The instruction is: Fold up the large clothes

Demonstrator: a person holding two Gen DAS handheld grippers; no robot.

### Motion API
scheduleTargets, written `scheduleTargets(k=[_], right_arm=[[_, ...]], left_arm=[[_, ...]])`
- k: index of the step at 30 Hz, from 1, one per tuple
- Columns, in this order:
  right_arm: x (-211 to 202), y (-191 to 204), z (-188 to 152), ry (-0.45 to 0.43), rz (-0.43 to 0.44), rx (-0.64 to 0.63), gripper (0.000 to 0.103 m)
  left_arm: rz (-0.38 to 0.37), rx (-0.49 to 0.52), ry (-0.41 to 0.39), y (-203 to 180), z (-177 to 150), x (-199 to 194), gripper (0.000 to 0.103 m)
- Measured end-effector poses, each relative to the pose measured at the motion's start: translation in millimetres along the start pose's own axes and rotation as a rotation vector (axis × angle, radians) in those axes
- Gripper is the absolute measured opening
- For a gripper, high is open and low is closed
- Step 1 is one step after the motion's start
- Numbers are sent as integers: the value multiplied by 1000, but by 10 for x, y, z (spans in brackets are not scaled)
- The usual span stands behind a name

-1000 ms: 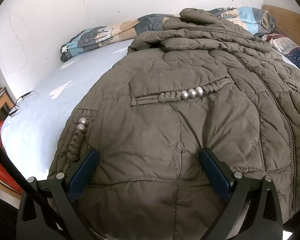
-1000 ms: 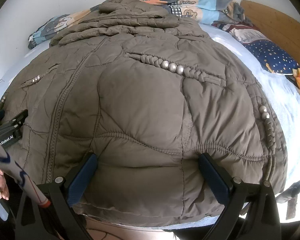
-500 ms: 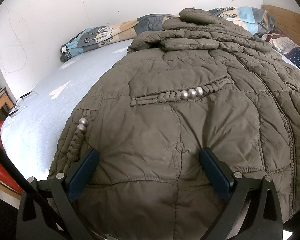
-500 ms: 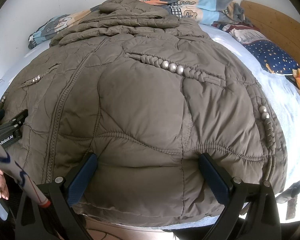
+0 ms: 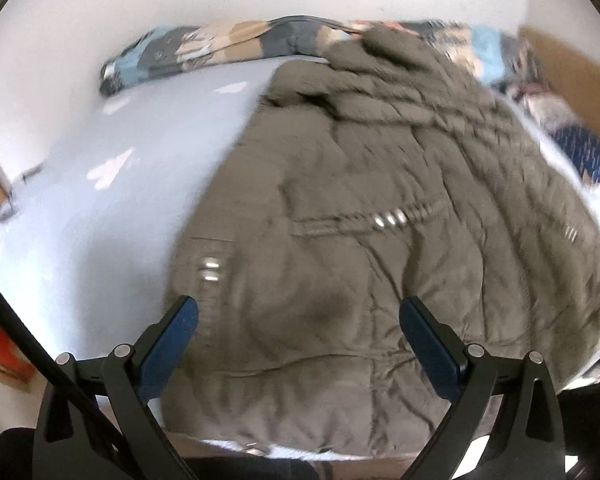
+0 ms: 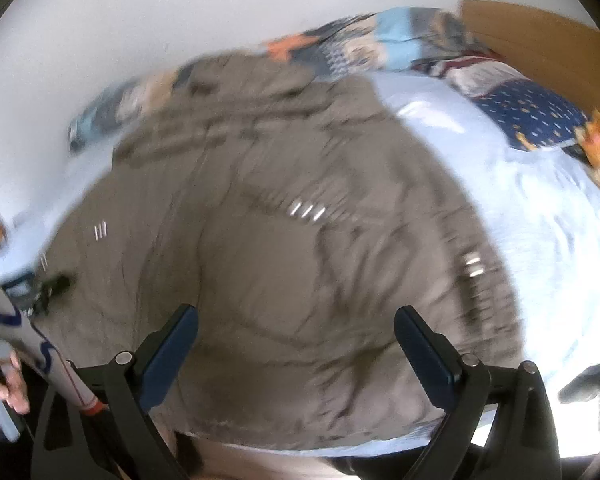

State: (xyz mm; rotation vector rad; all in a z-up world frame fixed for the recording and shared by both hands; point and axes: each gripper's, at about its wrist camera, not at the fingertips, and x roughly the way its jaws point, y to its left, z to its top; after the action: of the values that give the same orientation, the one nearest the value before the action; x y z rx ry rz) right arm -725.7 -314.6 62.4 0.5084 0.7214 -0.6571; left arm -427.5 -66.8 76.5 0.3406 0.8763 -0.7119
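My left gripper (image 5: pixel 298 322) and right gripper (image 6: pixel 296 330) gape wide over the coat's (image 5: pixel 380 240) hem, gripping nothing. The coat lies spread on the bed (image 5: pixel 112 200); blur smears its details.
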Motion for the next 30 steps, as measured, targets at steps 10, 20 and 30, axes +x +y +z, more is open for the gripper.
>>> scheduleTargets(k=[10,20,30], right_arm=[[-152,-1320,-24,16,-53,482,48],[65,-1663,-290,54,149,768,53],[132,-1704,-414,66,232,846,66]], left_arm=[[-195,-498,148,1344,-118,184,79],[-344,-604,203,1326,-307,302,75],[-334,-484,278,825,-500,357,75]])
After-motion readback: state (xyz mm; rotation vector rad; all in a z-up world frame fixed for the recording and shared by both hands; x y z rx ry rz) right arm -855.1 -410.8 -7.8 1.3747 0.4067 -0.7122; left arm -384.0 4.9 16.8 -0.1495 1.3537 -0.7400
